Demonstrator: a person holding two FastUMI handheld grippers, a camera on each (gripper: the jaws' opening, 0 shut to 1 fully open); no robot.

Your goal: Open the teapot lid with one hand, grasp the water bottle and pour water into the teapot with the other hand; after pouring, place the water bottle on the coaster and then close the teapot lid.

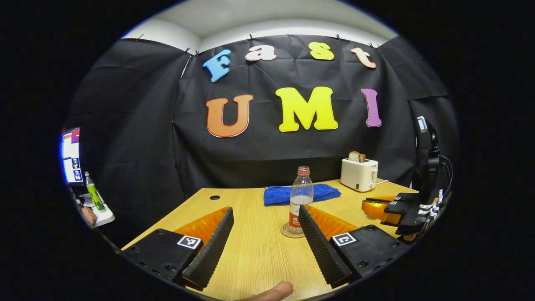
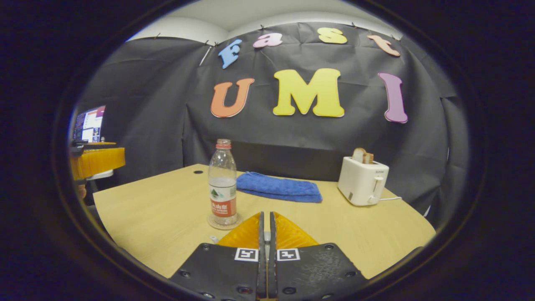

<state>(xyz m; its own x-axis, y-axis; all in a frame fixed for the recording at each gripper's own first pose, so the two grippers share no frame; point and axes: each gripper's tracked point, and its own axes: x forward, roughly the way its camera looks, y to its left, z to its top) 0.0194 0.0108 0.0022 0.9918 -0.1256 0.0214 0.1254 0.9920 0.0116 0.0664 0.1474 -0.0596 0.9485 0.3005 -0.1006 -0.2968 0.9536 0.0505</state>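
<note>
Left gripper (image 1: 265,228) agape, water bottle (image 1: 300,200) on coaster (image 1: 292,232)

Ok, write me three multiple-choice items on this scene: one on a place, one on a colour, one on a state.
1. Where does the water bottle stand?
A. on the coaster
B. on the blue towel
C. inside the toaster

2. What colour is the bottle's cap?
A. green
B. red
C. white

3. How do the two tools stand?
A. both wide open
B. left tool shut, right tool open
C. left open, right nearly closed

Answers:
1 A, the round coaster shows under the bottle's base.
2 B, the cap is red in both views.
3 C, the left fingers are spread apart with nothing between them, while the right fingers are almost together.
</note>
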